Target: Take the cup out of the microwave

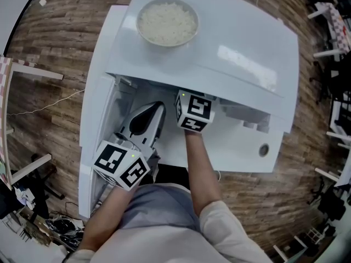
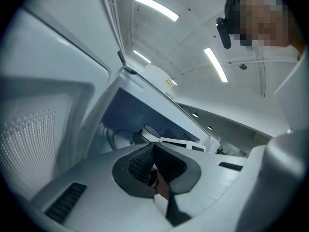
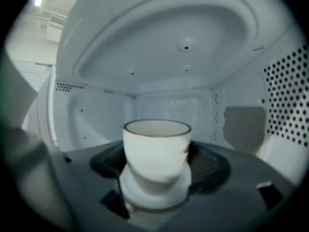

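A white cup (image 3: 155, 149) with a dark rim stands upright inside the microwave cavity in the right gripper view. My right gripper (image 3: 155, 164) is shut on it, with a dark pad pressed against each side of its lower body. In the head view only that gripper's marker cube (image 1: 193, 112) shows at the cavity mouth; the jaws and the cup are hidden under the microwave (image 1: 230, 59) top. My left gripper (image 1: 155, 110) lies beside the open door (image 1: 97, 119), jaws shut (image 2: 153, 172) with nothing clearly between them.
A bowl of rice (image 1: 167, 22) sits on top of the microwave, near its back left. The door swings out to the left and its perforated inner panel (image 2: 34, 134) is close to my left gripper. Wooden floor (image 1: 55, 43) surrounds the white stand.
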The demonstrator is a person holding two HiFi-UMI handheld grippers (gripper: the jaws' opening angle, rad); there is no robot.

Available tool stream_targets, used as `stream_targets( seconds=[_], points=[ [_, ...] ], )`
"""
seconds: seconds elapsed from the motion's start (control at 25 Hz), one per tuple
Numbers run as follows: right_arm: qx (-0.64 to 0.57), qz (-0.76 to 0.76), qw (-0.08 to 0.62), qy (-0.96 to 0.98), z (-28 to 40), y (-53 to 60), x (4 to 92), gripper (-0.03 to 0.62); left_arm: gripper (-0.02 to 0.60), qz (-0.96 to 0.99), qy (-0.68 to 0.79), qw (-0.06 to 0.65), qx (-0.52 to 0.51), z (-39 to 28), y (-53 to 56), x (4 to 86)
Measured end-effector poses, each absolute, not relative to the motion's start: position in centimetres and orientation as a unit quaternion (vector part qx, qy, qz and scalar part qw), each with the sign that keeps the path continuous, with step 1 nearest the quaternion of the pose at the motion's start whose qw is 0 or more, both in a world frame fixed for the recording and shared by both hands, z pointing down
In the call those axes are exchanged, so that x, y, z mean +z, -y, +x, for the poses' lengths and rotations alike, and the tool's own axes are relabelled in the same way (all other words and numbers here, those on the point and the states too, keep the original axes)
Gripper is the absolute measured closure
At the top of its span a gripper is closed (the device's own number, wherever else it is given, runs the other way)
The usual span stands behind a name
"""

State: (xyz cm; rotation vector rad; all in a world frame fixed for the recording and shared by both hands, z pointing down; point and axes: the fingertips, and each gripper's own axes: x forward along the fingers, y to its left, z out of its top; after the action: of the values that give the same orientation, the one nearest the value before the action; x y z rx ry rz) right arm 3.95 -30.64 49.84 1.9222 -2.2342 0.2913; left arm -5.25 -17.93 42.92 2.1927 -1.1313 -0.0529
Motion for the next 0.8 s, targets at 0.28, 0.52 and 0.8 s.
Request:
stream_targets(
  seconds=[0.28, 0.52, 0.8],
  points=[
    [0.102, 0.644, 0.09, 0.753, 4.4, 29.4, 50.0, 0.215, 0.572, 0.842, 0.428, 0.329, -0.023, -4.8, 17.6, 42.7],
    [0.097, 0.638, 0.093, 0.758, 4.6, 28.5, 50.0, 0.215, 0.572, 0.844, 0.423, 0.33, -0.021, -4.2, 17.2, 42.8],
    [0.097, 0.634, 0.089, 0.762, 5.0, 27.4, 49.9, 0.215, 0.572, 0.844, 0.423, 0.329, -0.02, -3.5, 16.5, 42.8]
  ],
)
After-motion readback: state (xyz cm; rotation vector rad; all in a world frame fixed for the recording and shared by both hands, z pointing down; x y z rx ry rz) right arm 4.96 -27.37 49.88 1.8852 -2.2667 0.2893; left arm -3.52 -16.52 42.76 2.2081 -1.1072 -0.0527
